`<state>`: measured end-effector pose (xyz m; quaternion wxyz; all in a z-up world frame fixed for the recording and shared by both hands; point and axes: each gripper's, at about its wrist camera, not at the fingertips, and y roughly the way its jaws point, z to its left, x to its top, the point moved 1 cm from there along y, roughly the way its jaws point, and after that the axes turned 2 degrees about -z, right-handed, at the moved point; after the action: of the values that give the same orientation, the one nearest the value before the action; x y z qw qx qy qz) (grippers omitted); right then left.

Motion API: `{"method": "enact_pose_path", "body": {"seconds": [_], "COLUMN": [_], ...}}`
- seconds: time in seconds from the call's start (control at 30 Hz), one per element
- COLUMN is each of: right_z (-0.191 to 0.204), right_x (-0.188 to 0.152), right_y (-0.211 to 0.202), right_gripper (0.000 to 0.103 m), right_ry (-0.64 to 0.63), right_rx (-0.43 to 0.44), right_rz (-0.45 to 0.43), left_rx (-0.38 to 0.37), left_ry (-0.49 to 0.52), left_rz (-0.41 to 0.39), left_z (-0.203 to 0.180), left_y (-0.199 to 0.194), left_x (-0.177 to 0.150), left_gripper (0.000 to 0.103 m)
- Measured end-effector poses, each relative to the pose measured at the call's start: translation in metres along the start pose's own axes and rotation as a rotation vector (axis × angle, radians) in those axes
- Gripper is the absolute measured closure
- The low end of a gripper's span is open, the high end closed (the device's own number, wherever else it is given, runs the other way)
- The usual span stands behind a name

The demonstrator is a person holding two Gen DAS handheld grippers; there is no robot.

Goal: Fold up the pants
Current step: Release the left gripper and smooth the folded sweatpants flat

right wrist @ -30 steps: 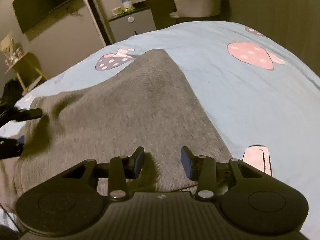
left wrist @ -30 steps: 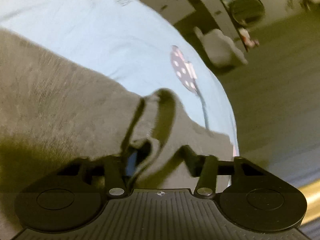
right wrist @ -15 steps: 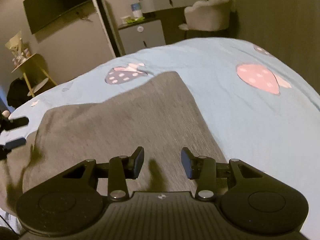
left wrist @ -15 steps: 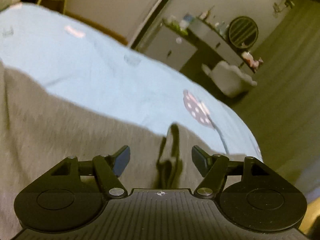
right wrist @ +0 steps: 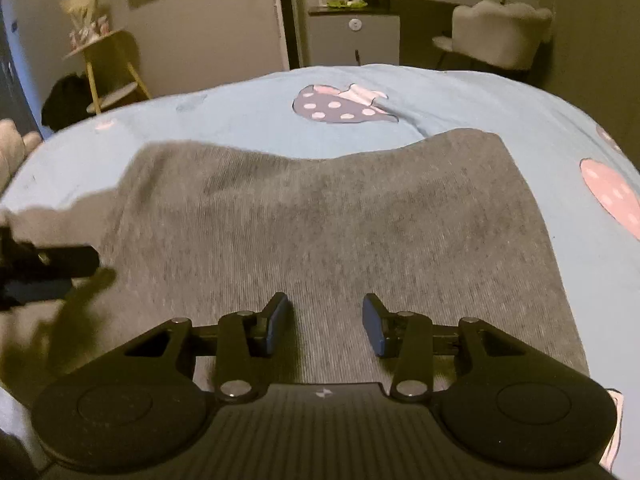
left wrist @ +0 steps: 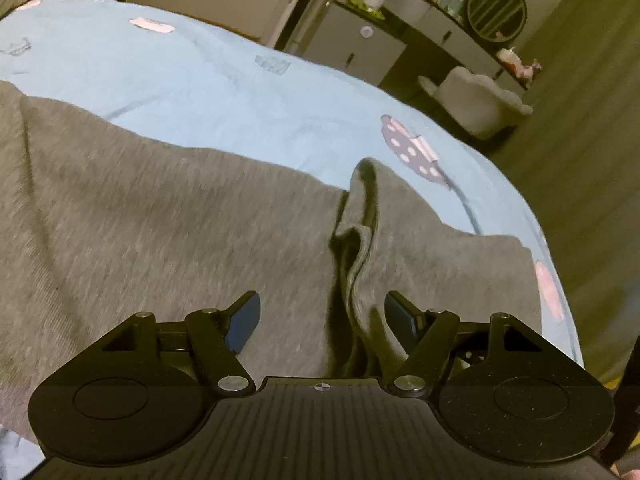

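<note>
The grey pants point(left wrist: 160, 232) lie spread on a light blue bedsheet point(left wrist: 200, 80). A raised fold of the grey cloth point(left wrist: 356, 248) runs up between my left gripper's open fingers. My left gripper point(left wrist: 322, 318) is open and empty, just above the pants. In the right wrist view the pants point(right wrist: 340, 220) lie flat as a wide grey panel. My right gripper point(right wrist: 325, 322) is open and empty over their near edge. The left gripper's fingers point(right wrist: 60, 264) show at the left edge of that view.
The sheet point(right wrist: 440, 96) has printed strawberries point(right wrist: 340, 106). Past the bed stand a cabinet point(right wrist: 354, 36), a white padded chair point(right wrist: 500, 32), a round mirror point(left wrist: 496, 10) and a yellow side table point(right wrist: 108, 72). The bed's edge drops to dark floor on the right point(left wrist: 580, 160).
My left gripper has let go of the pants fold and opened, then drawn back and tilted up. My right gripper stayed open and lifted a little, showing more of the room.
</note>
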<state>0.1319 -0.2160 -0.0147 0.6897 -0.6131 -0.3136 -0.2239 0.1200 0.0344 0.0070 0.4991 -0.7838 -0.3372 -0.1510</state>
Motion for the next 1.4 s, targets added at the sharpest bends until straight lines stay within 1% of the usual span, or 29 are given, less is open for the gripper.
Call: {"method": "enact_pose_path", "body": {"seconds": [0.1, 0.13, 0.23, 0.3, 0.33, 0.4, 0.47, 0.57, 0.63, 0.67, 0.77, 0.83, 0.9, 0.97, 1.03, 1.07, 1.1, 1.13, 1.2, 1.3, 1.4], "right_z": [0.004, 0.007, 0.016, 0.022, 0.024, 0.025, 0.022, 0.015, 0.012, 0.010, 0.006, 0.003, 0.002, -0.002, -0.009, -0.013, -0.017, -0.024, -0.036, -0.048, -0.045], "right_x": [0.003, 0.003, -0.006, -0.017, -0.025, -0.036, -0.039, -0.039, -0.042, -0.043, -0.045, -0.048, -0.051, -0.055, -0.057, -0.058, -0.060, -0.061, -0.063, -0.066, -0.066], "right_y": [-0.006, -0.010, -0.029, -0.034, -0.036, -0.042, -0.047, -0.054, -0.059, -0.061, -0.064, -0.066, -0.067, -0.071, -0.076, -0.078, -0.080, -0.082, -0.083, -0.083, -0.081], "right_gripper": [0.061, 0.061, 0.059, 0.058, 0.056, 0.056, 0.056, 0.055, 0.055, 0.055, 0.046, 0.040, 0.038, 0.037, 0.031, 0.028, 0.022, 0.020, 0.018, 0.018, 0.015], "right_ry": [0.002, 0.003, 0.004, -0.012, -0.018, -0.034, -0.018, 0.012, 0.024, 0.029, 0.043, 0.053, 0.060, 0.085, 0.131, 0.158, 0.188, 0.225, 0.296, 0.375, 0.353], "right_rx": [-0.004, 0.007, 0.070, 0.095, 0.100, 0.095, 0.102, 0.102, 0.097, 0.096, 0.090, 0.083, 0.063, 0.063, 0.075, 0.074, 0.069, 0.067, 0.066, 0.090, 0.093], "right_rz": [0.014, 0.018, 0.003, 0.023, 0.031, 0.016, 0.017, 0.017, 0.016, 0.014, 0.005, -0.010, -0.020, -0.039, -0.058, -0.068, -0.079, -0.087, -0.092, -0.101, -0.100], "left_rx": [-0.005, -0.007, -0.020, -0.038, -0.046, -0.046, -0.045, -0.069, -0.077, -0.076, -0.059, -0.048, -0.041, -0.020, 0.002, 0.016, 0.029, 0.044, 0.066, 0.070, 0.114], "left_ry": [-0.014, -0.021, -0.040, -0.050, -0.051, -0.044, -0.052, -0.114, -0.147, -0.154, -0.171, -0.205, -0.242, -0.288, -0.324, -0.340, -0.355, -0.372, -0.406, -0.480, -0.555], "left_rz": [0.009, 0.012, 0.018, 0.024, 0.027, 0.029, 0.032, 0.050, 0.054, 0.046, 0.020, 0.011, -0.010, -0.066, -0.126, -0.146, -0.160, -0.173, -0.189, -0.183, -0.201], "left_z": [0.006, 0.007, 0.011, 0.013, 0.013, 0.014, 0.019, 0.029, 0.034, 0.036, 0.044, 0.051, 0.061, 0.073, 0.088, 0.097, 0.105, 0.114, 0.132, 0.159, 0.182], "left_y": [0.000, 0.000, -0.005, -0.009, -0.010, -0.015, -0.019, -0.022, -0.026, -0.030, -0.042, -0.051, -0.062, -0.079, -0.095, -0.102, -0.108, -0.113, -0.121, -0.129, -0.136], "left_x": [-0.001, -0.002, -0.003, -0.006, -0.008, -0.012, -0.016, -0.021, -0.022, -0.023, -0.027, -0.027, -0.028, -0.027, -0.024, -0.022, -0.020, -0.018, -0.018, -0.020, -0.025], "left_gripper": [0.028, 0.028, 0.028, 0.027, 0.027, 0.026, 0.024, 0.023, 0.020, 0.019, 0.016, 0.016, 0.015, 0.014, 0.011, 0.009, 0.009, 0.009, 0.009, 0.009, 0.009]}}
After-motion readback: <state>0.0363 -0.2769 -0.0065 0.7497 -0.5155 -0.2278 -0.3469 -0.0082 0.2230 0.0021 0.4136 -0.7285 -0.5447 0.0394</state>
